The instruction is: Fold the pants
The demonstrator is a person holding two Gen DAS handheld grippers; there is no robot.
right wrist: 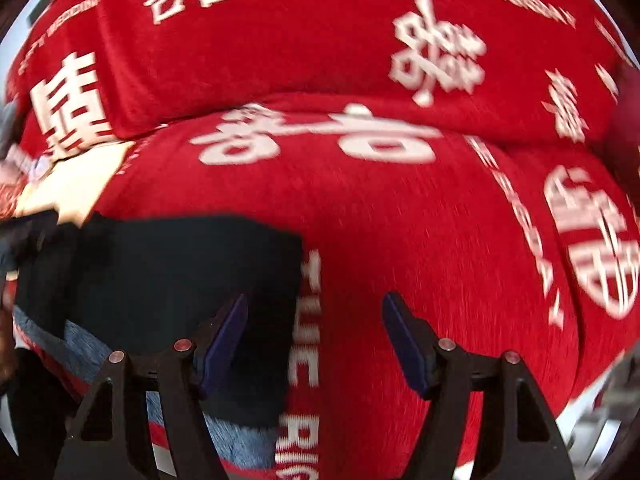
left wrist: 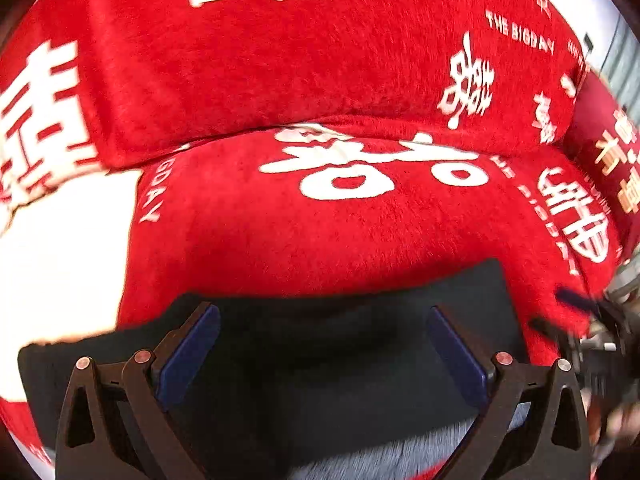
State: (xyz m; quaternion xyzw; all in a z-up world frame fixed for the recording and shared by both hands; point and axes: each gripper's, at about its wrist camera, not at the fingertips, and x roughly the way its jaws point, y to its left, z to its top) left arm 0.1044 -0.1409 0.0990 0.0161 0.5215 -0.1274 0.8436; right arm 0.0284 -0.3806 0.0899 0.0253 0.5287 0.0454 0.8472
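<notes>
Here the left hand-held gripper (left wrist: pixel 324 354) stands with its jaws spread wide, blue pads (left wrist: pixel 188 354) facing each other, nothing pinched between them. Directly beneath and between the fingers lies the pants (left wrist: pixel 360 320), a dark, nearly black folded block whose far edge runs just ahead of the fingertips and whose right corner reaches a little past the right finger. At the near edge of the block, close to the gripper body, a strip of blue-grey denim-like cloth (left wrist: pixel 380 452) peeks out below the dark fabric. Beyond the pants spreads a red fleecy blanket (left wrist: pixel 280 220) printed with white characters and the words "THE BIGDAY", and farther ahead a second fold of the same blanket rises like a ridge. To the left of the gripper a bright white patch of the print shows.

The right hand-held gripper (right wrist: pixel 314 340) also has its jaws apart, empty, with bare red blanket between the pads. Its left finger (right wrist: pixel 224 344) hangs over the right end of the pants (right wrist: pixel 180 280), whether touching I cannot tell; the right finger is over red blanket only. The dark block stretches away to the left of this gripper. The picture is smeared by motion.

At the right rim of the left wrist view, a blurred dark shape is the right hand-held gripper (left wrist: pixel 600 344).
</notes>
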